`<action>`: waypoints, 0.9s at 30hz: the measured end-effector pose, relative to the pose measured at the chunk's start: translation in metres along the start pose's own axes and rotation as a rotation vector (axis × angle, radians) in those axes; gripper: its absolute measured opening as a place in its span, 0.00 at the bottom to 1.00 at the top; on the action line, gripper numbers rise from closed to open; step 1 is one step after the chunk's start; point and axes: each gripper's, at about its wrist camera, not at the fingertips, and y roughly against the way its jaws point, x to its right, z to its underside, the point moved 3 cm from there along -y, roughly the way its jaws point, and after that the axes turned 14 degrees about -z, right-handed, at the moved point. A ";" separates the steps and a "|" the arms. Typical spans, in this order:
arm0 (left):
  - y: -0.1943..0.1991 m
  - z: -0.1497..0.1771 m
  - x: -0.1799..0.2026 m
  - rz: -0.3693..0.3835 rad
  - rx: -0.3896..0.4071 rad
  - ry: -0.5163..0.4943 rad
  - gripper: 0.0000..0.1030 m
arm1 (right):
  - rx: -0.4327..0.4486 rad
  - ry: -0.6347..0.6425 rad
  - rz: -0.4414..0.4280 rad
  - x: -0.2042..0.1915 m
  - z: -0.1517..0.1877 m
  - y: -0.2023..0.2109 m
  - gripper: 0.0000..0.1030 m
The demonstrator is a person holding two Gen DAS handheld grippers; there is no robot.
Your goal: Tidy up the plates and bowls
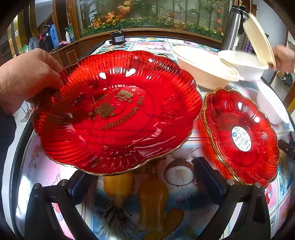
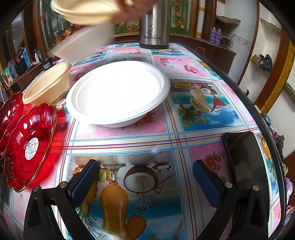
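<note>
Partly hidden: the near rim of the large red plate (image 1: pixel 118 112) covers the tip of one finger of the left tool (image 1: pixel 145 177), and a bare hand (image 1: pixel 27 79) grips the plate's far-left scalloped edge, holding it tilted above the tabletop (image 2: pixel 184 136). Whether the plate touches that finger cannot be told. Left tool jaws stand wide apart, nothing between the blue ribbed pads. Plate is translucent red, fluted, gold-rimmed, with gold lettering at its centre. A smaller red plate (image 1: pixel 241 136) of the same make lies just beside it on the tabletop, a white oval label stuck inside. Right tool (image 2: pixel 145 181) also gapes wide and empty, low over the glossy fruit-print cloth. Ahead of it sits a wide white bowl (image 2: pixel 118 92), matte, moulded, nothing in it. To its left a cream bowl (image 2: pixel 48 83) rests tilted, contents not visible from this side. Another hand (image 1: pixel 284 59) at the frame edge lifts blurred cream and white bowls (image 2: pixel 83 13); motion smear makes their count uncertain. A steel flask (image 2: pixel 154 27) stands at the far end of the tabletop, top cut off in the right wrist view. A dark phone (image 2: pixel 245 158) lies flat near the right edge, beside the right tool's outer finger.
</note>
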 end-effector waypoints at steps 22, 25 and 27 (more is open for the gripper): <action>-0.001 -0.001 0.002 -0.002 0.008 0.000 1.00 | 0.013 -0.018 -0.027 -0.001 0.000 0.000 0.99; -0.001 -0.001 0.002 -0.001 0.009 0.000 1.00 | 0.015 -0.021 -0.031 -0.001 0.000 0.000 0.99; -0.001 -0.001 0.002 -0.002 0.009 0.001 1.00 | 0.014 -0.020 -0.029 -0.001 0.000 0.000 0.99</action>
